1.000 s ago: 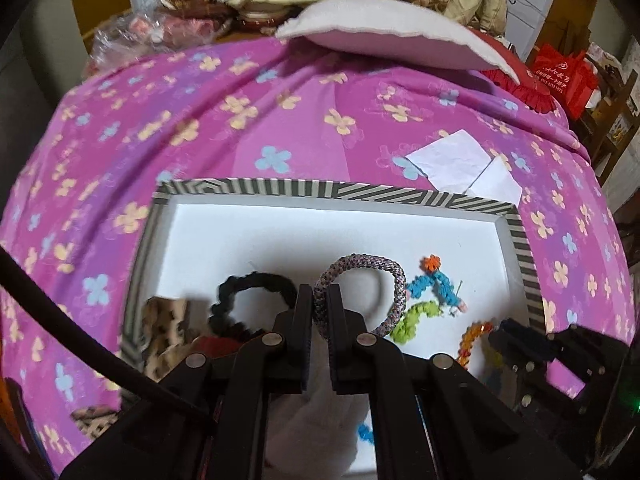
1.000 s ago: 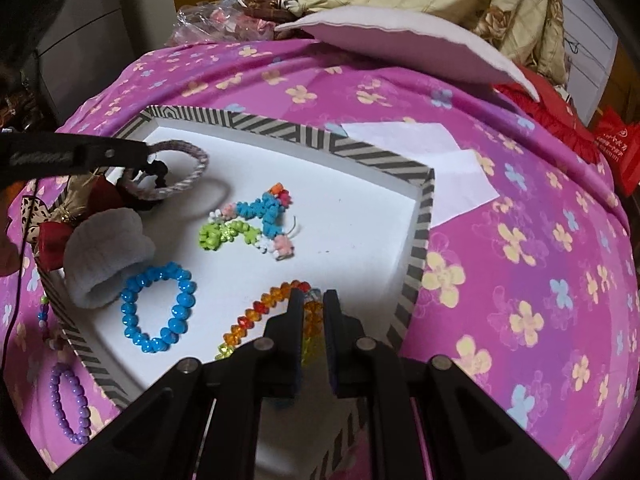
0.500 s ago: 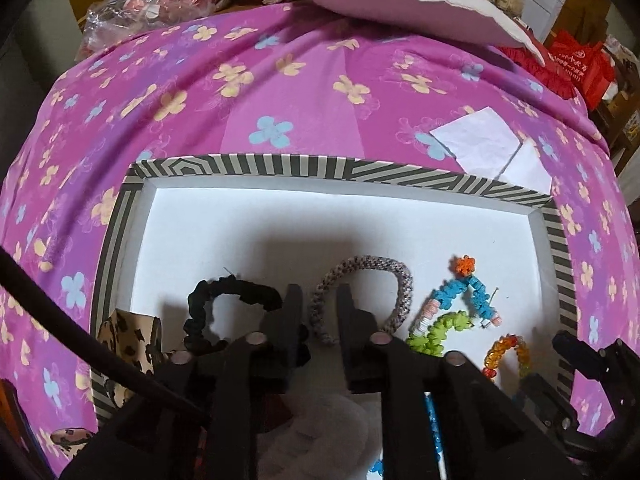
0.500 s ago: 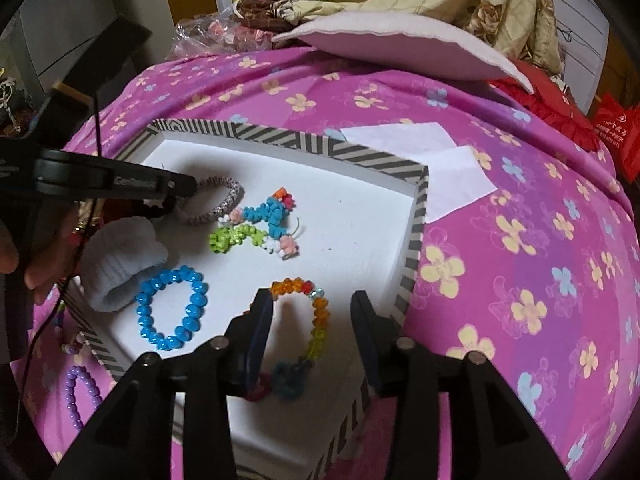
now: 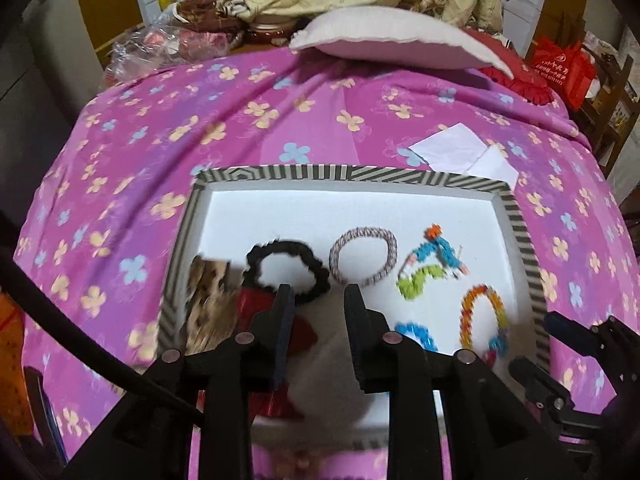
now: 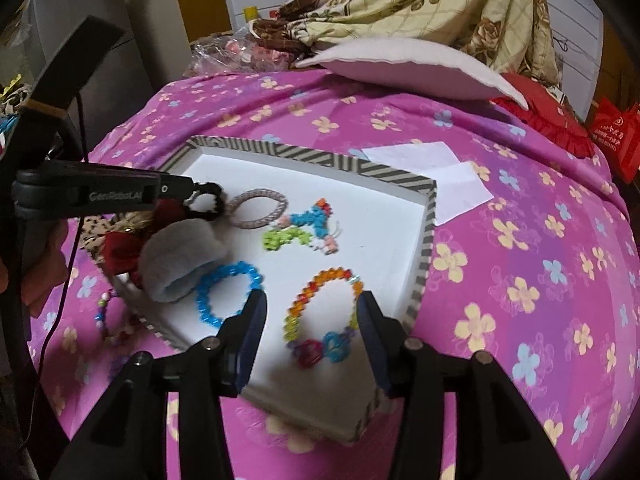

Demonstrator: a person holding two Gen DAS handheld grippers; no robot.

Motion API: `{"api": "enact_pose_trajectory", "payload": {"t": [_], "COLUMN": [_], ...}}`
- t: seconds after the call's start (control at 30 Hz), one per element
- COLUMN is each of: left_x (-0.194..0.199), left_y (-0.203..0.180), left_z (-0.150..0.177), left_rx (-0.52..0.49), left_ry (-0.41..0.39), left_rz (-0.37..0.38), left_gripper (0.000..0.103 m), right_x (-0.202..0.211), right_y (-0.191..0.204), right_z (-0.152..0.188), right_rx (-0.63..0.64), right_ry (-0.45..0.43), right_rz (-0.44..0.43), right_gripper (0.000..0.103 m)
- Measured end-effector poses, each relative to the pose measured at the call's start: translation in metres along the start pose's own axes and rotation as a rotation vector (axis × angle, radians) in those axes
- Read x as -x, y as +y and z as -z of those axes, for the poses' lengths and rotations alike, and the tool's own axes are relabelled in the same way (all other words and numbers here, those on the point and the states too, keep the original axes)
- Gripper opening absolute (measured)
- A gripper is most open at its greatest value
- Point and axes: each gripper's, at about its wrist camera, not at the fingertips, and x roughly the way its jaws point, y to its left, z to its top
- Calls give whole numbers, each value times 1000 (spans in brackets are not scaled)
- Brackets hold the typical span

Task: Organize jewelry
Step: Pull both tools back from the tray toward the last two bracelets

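Note:
A white tray with a striped rim [image 5: 352, 173] [image 6: 426, 232] lies on the pink floral bedspread. In it lie a black scrunchie [image 5: 288, 270], a grey-pink woven band [image 5: 362, 254] [image 6: 258, 208], a blue, green and orange bead piece [image 5: 432, 262] [image 6: 308, 226], an orange-yellow bead bracelet [image 5: 482, 318] [image 6: 324, 314], a blue bead bracelet [image 6: 228, 294] and a white fluffy band [image 6: 180, 258]. My left gripper [image 5: 318, 294] is open and empty above the tray's near left. My right gripper [image 6: 310, 302] is open and empty, its fingers either side of the orange-yellow bracelet.
A leopard-print and red hair piece [image 5: 212, 300] sits at the tray's left edge. A beaded bracelet [image 6: 108, 318] lies on the bedspread left of the tray. White papers [image 5: 464, 152] lie past the far right corner. A pillow [image 5: 396, 46] and bedding are at the back.
Both grippers opened and drew back. The left let go of the woven band, which now lies flat in the tray. The right let go of the orange-yellow bracelet, now flat in the tray.

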Motion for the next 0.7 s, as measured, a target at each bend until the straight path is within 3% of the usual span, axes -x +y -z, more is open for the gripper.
{"api": "enact_pose_trajectory", "payload": {"t": [0.4,0.7], "left_x": [55,73], "left_y": [20,36], "left_z": [65,108], "left_rx": [38,67], "left_ry": [-67,-75], "left_rz": [-35,-45], "left_gripper": [33,33], "right_x": [29,30], "right_y": [44,72], "right_z": [27,54], "right_rx": [17,46], "right_ry": [-12,33], "right_rz": [-28,-47], "right_gripper": [54,56]}}
